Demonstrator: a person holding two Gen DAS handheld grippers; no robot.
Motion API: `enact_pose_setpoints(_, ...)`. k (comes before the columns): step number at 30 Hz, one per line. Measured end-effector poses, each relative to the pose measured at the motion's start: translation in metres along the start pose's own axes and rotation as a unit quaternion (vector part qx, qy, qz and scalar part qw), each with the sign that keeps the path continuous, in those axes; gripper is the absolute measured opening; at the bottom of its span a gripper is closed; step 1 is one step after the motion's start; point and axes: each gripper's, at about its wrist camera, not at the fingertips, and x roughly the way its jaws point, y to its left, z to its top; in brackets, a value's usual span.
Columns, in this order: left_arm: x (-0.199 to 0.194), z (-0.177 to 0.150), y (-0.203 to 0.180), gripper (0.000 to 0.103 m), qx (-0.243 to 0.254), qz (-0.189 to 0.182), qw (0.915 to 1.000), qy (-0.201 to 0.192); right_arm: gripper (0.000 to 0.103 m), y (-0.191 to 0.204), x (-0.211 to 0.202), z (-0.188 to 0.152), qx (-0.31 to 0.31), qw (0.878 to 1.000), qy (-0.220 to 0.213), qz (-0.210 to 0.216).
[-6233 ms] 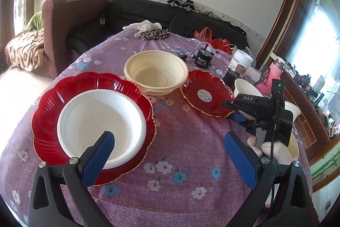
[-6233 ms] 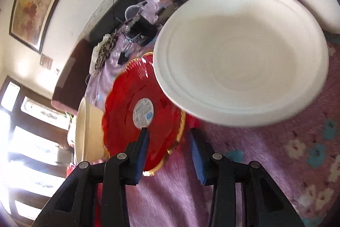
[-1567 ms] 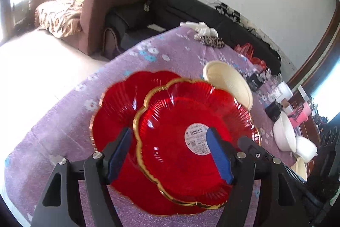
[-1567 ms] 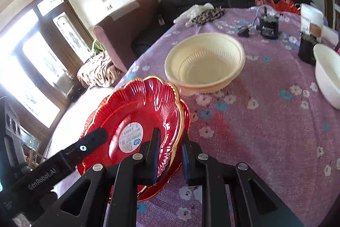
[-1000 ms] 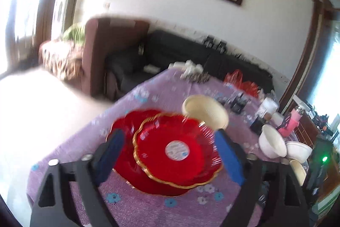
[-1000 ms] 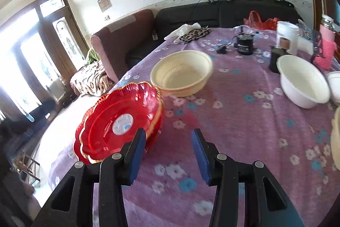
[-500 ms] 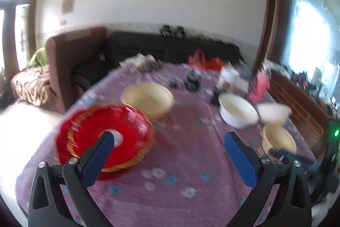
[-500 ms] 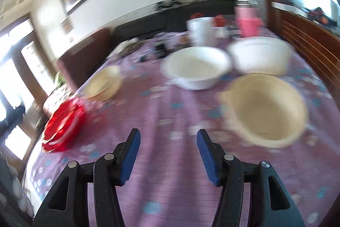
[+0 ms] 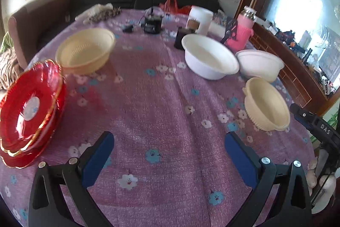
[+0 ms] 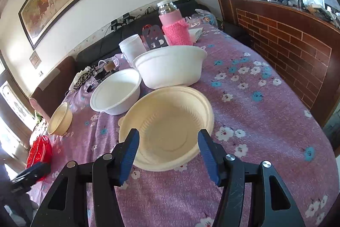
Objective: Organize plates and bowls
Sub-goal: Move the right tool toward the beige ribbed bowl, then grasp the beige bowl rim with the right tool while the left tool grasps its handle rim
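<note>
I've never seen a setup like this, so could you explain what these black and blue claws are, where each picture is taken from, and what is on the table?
No robot here: a person holds a two-finger gripper in each hand, each carrying a forward-looking fisheye camera. The left gripper is open and empty above the purple tablecloth. The right gripper is open, hovering at a cream bowl, holding nothing. Also on the table: stacked red plates, another cream bowl, two white bowls and a pink-sleeved bottle.
</note>
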Motion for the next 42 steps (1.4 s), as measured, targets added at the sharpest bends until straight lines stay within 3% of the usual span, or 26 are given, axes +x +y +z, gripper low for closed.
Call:
enact_pose_setpoints(9,0.027,0.009,0.016,0.103,-0.022,-0.001,0.9995,0.024,0.061,0.013,0.023,0.01,-0.013,1.0,-0.003,-0.006)
enact_pose_setpoints(18,0.04,0.012,0.01,0.103,-0.017,-0.03,0.9989,0.032,0.062,-0.042,0.017,0.018,0.055,0.997,-0.02,-0.054)
enact_pose_setpoints(28,0.058,0.027,-0.021,0.103,-0.026,-0.081,0.9945,0.061,0.062,-0.056,0.042,0.019,0.071,0.996,0.011,-0.043)
enact_pose_setpoints(34,0.081,0.044,-0.07,0.103,0.001,-0.103,0.9928,0.06,0.061,-0.062,0.063,0.015,0.091,0.995,0.042,-0.028)
enact_pose_setpoints(42,0.131,0.048,-0.112,0.102,-0.003,-0.136,0.9832,0.121,0.061,-0.062,0.072,0.014,0.09,0.994,0.053,-0.019)
